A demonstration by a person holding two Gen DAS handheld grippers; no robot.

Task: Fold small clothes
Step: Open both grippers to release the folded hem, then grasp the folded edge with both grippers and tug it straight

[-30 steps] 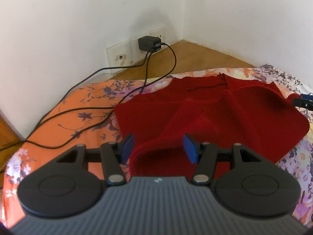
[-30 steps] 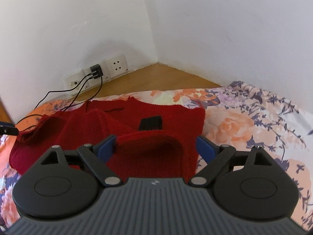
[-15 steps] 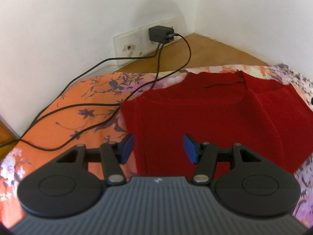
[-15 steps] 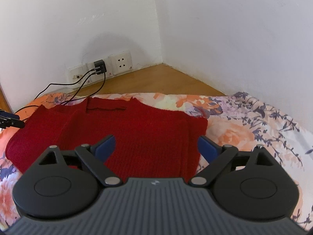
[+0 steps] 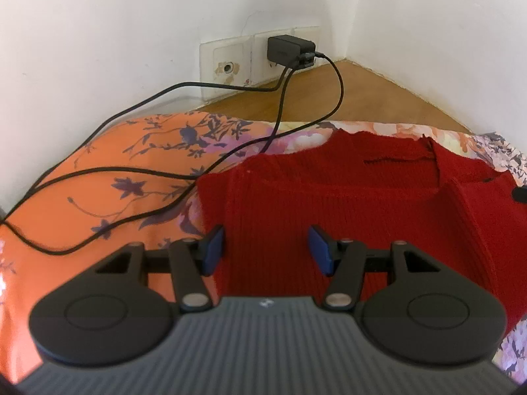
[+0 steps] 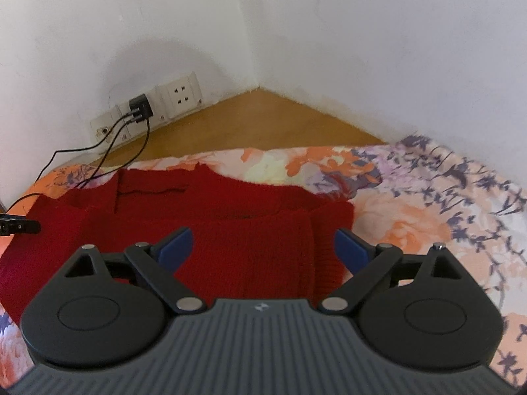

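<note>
A red knitted sweater (image 5: pixel 362 204) lies flat on a floral sheet (image 5: pixel 98 197), collar toward the wall, with side parts folded in over its body. My left gripper (image 5: pixel 267 251) hovers open over the sweater's left edge, with nothing between its blue pads. In the right wrist view the same sweater (image 6: pixel 247 204) fills the middle. My right gripper (image 6: pixel 263 248) stands wide open above its right part, and no cloth is pinched. The tip of the left gripper (image 6: pixel 19 227) shows at that view's left border.
Black cables (image 5: pixel 131 177) run from a charger (image 5: pixel 290 47) in a wall socket across the orange part of the sheet, close to the sweater's left corner. A wooden strip (image 6: pixel 263 121) and white walls close the corner behind. The sheet (image 6: pixel 411 214) extends to the right.
A raised fold of sweater that stood in front of each gripper a second ago now lies flat. Both grippers have moved forward and lower over the sweater, toward the collar and wall.
</note>
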